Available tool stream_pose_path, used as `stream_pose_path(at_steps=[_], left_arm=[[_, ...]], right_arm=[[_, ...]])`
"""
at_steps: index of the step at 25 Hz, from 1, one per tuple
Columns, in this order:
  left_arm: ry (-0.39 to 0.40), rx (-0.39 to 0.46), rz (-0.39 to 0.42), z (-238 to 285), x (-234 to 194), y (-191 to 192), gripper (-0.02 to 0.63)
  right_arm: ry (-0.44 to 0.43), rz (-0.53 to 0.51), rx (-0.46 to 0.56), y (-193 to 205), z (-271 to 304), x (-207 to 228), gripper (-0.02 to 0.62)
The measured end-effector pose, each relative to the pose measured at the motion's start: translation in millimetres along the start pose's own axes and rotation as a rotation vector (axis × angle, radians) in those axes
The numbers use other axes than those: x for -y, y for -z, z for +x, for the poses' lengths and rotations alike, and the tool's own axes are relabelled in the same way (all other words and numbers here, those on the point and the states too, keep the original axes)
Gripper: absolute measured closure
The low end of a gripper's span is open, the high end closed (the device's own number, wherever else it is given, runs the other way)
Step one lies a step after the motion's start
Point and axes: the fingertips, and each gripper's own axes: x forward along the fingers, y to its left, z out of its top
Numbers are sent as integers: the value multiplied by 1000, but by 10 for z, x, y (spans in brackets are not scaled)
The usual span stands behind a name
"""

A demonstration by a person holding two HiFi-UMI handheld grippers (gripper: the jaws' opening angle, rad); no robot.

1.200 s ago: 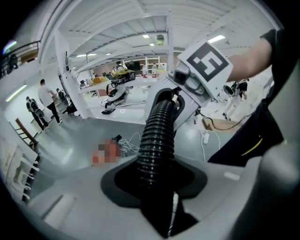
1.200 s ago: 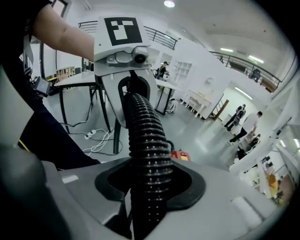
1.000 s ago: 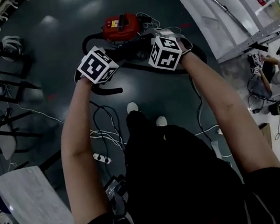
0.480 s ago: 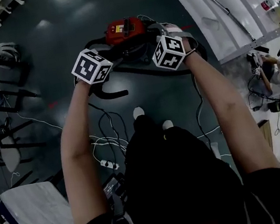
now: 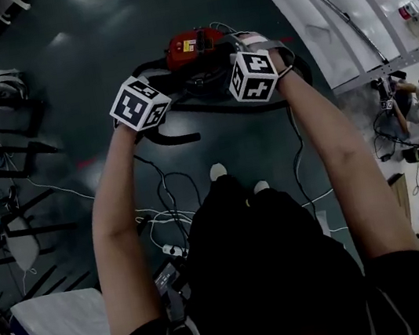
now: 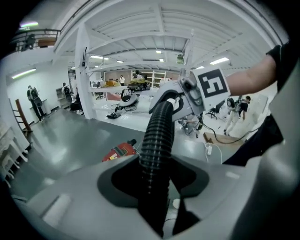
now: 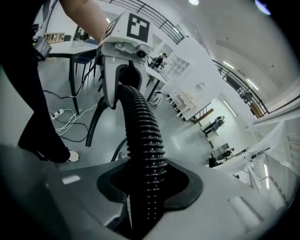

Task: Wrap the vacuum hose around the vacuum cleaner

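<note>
The left gripper (image 6: 157,183) has the black ribbed vacuum hose (image 6: 157,136) lying between jaws that stand about half spread. They have just been opening, and a sliver of gap shows on the hose's right side, so the hold is slack rather than pinched. The right gripper (image 7: 145,187) has the same hose between its jaws, which have just been closing and now press on it from both sides, clenched on the ribs. Both grippers are held out on outstretched arms, tilted downward, side by side but apart. Each gripper view shows the hose running from its own jaws up to the other gripper, so a short span of hose bridges the two. Beyond the grippers the rest of the hose curves over the dark glossy floor (image 5: 91,31), along the near side of the red canister vacuum cleaner (image 5: 193,44), which sits on the floor just past the two marker cubes. Farther off to the right stands a long white desk (image 5: 313,26).
</note>
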Motion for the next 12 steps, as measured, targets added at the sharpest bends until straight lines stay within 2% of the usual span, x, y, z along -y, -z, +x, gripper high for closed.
stream_pose_path(at_steps=[6,9,12], left_arm=[[10,-19,120,86,-139,-108,408],[11,-7,137,156,-126,-196,410],[35,19,121,221,-121,-305,411]], right_arm=[[-13,-55,-25,-172,168,-1,448],[-44,-67,-22,-210,211,-12,448],[-89,-76,0,-304,269,-12,448]])
